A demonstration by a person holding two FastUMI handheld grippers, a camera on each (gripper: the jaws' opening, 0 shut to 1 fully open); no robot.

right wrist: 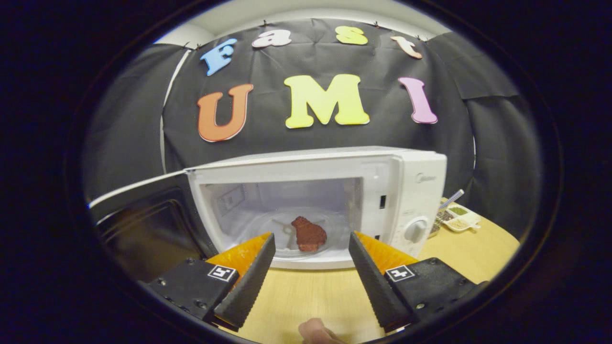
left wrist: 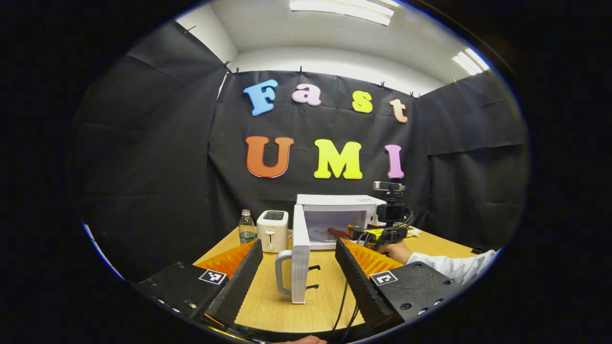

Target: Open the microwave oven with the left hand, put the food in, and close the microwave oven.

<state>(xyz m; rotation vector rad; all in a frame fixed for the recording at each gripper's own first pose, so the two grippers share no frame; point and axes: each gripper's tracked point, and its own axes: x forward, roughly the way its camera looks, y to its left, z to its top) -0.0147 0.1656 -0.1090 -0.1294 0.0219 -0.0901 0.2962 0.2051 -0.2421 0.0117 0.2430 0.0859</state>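
In the left gripper view, the left gripper (left wrist: 299, 248) had its fingers spread wide with nothing between them but air. Straight ahead of it, in the gap between the fingers, the microwave door (left wrist: 300, 253) stood swung out edge-on, its handle (left wrist: 283, 272) on the near left side and not touched by either finger. Beyond the door sat the microwave (left wrist: 337, 210), its cavity open. To the left of the door, past the left finger, were a toaster (left wrist: 272, 231) and, just beside it, a bottle (left wrist: 246, 227). All of this rested on a wooden table (left wrist: 287, 306). Farther off to the right, in front of the open cavity, the right gripper (left wrist: 382, 229) was held by a hand (left wrist: 393, 250) in a white sleeve (left wrist: 454, 265).

In the right gripper view, the right gripper (right wrist: 311, 236) was also wide open and held nothing. Directly ahead, between its fingers, the food (right wrist: 308, 234), a reddish-brown piece, lay on the glass plate (right wrist: 287, 239) inside the microwave (right wrist: 406, 177), apart from both fingers. The open door (right wrist: 143, 229) hung off to the left. To the right of the microwave, past the control knob (right wrist: 415, 229), a small divided dish (right wrist: 456, 217) sat on the table (right wrist: 311, 296).
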